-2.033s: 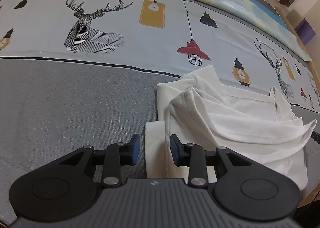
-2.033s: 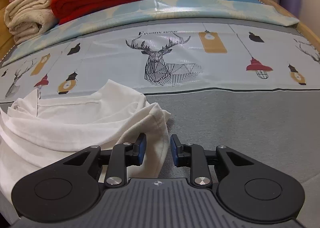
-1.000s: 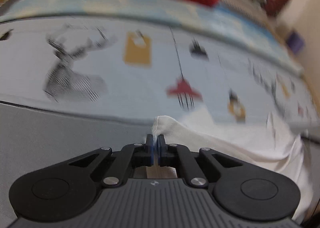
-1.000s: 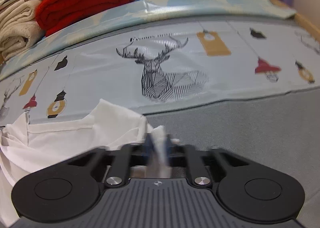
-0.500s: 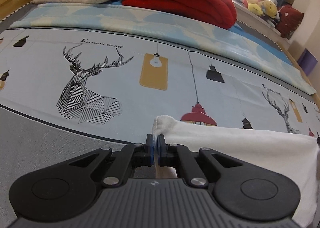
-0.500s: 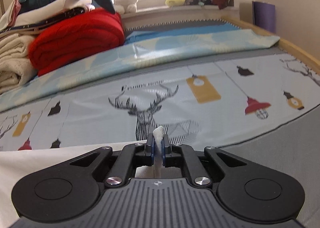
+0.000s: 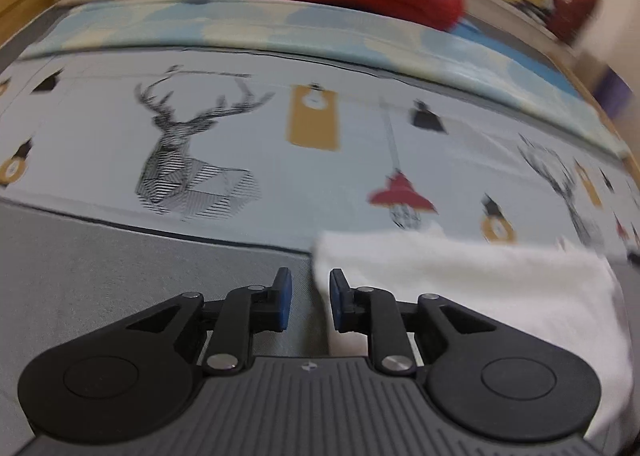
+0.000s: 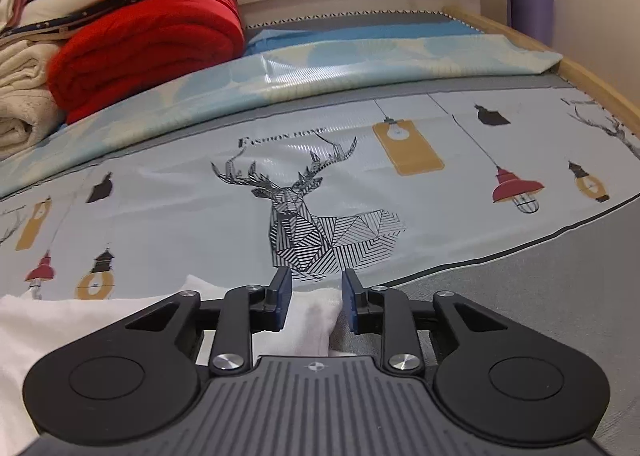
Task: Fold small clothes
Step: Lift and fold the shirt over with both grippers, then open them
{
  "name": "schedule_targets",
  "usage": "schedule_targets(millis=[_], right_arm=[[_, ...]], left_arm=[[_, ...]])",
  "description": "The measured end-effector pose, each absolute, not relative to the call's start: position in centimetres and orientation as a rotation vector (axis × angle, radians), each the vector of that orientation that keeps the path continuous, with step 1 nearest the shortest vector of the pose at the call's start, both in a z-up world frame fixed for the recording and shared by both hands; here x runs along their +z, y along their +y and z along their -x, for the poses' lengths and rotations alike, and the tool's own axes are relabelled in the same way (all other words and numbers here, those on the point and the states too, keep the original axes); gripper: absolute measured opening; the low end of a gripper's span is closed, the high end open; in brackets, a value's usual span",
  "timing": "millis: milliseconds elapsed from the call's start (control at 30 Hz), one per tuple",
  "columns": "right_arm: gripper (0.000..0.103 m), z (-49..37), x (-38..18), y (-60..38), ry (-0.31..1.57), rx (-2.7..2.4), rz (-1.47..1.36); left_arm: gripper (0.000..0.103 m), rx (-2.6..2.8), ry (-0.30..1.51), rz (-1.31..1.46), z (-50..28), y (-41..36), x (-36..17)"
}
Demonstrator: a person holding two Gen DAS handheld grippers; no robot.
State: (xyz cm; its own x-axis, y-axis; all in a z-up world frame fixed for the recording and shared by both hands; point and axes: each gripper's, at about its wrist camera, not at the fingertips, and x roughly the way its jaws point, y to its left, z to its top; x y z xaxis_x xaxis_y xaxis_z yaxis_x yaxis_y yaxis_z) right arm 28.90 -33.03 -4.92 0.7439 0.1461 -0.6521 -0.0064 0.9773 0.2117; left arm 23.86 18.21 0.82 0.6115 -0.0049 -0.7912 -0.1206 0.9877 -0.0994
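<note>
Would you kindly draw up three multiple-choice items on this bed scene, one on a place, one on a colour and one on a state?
1. Where does the white garment lie?
A. On the bedspread
B. On the windowsill
C. On the blanket pile

2. What colour is the folded blanket by the cream one?
A. Green
B. Red
C. Purple

3. How are the left tongs?
A. Clamped on the garment
B. Holding a plush toy
C. Opening, gripping nothing

Answers:
1 A: the garment rests on the deer-print bedspread.
2 B: the blanket is plainly red.
3 C: bare bed shows between the pads, with the garment's edge beside them.
</note>
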Motion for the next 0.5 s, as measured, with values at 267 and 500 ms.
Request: schedule_targets(millis=[267,500], right_arm=[[0.040,-23.5,-2.0,-32.1,0.750,0.285,-0.137],[0.040,-17.9,-4.5,-29.5,0.963,0.471,0.167]], left_arm=[[0.022,-0.295,0.964,-0.104,-18.3,12.7,0.3],[0.022,-0.336,1.217,-0.363,-15.6,10.8,-5.5]])
